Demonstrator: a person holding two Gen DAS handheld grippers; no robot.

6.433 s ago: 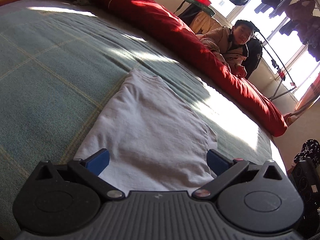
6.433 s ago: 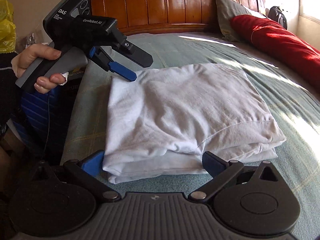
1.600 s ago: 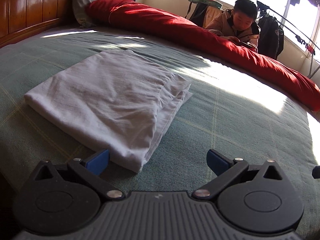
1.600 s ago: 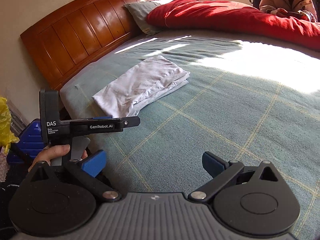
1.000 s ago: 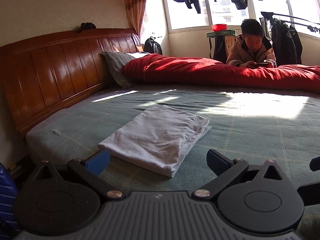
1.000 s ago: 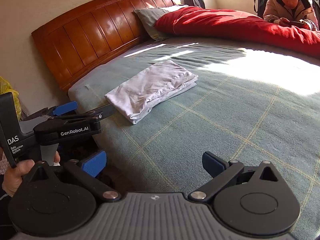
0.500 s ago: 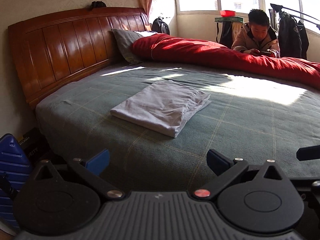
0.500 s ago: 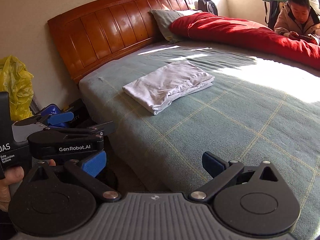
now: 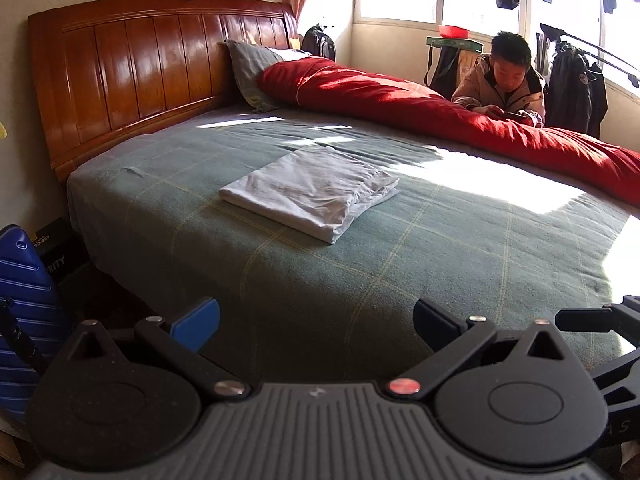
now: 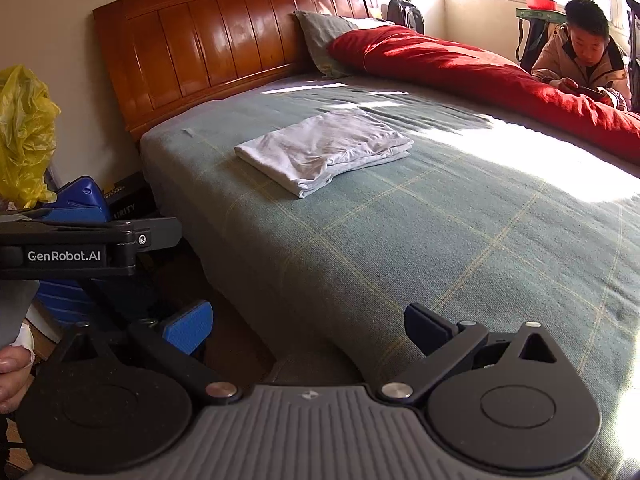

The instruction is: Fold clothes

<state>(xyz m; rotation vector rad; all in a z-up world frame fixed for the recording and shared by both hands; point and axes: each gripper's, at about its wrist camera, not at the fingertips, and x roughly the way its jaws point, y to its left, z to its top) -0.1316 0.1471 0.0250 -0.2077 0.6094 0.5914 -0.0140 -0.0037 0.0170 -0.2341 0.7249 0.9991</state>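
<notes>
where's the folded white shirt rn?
The folded white shirt lies flat on the green bedspread, left of centre in both views, between the wooden headboard and the red quilt, touching neither.

my left wrist camera looks from beyond the bed (image 9: 360, 280) edge toward the headboard (image 9: 152, 68). my right wrist camera, just beside it, faces the same way. both sit well back and share the folded white cloth (image 9: 312, 192) and red quilt (image 10: 460, 68).

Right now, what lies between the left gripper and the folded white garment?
Only bare green bedcover lies between the left gripper and the folded white garment, as the left wrist view shows.
</notes>
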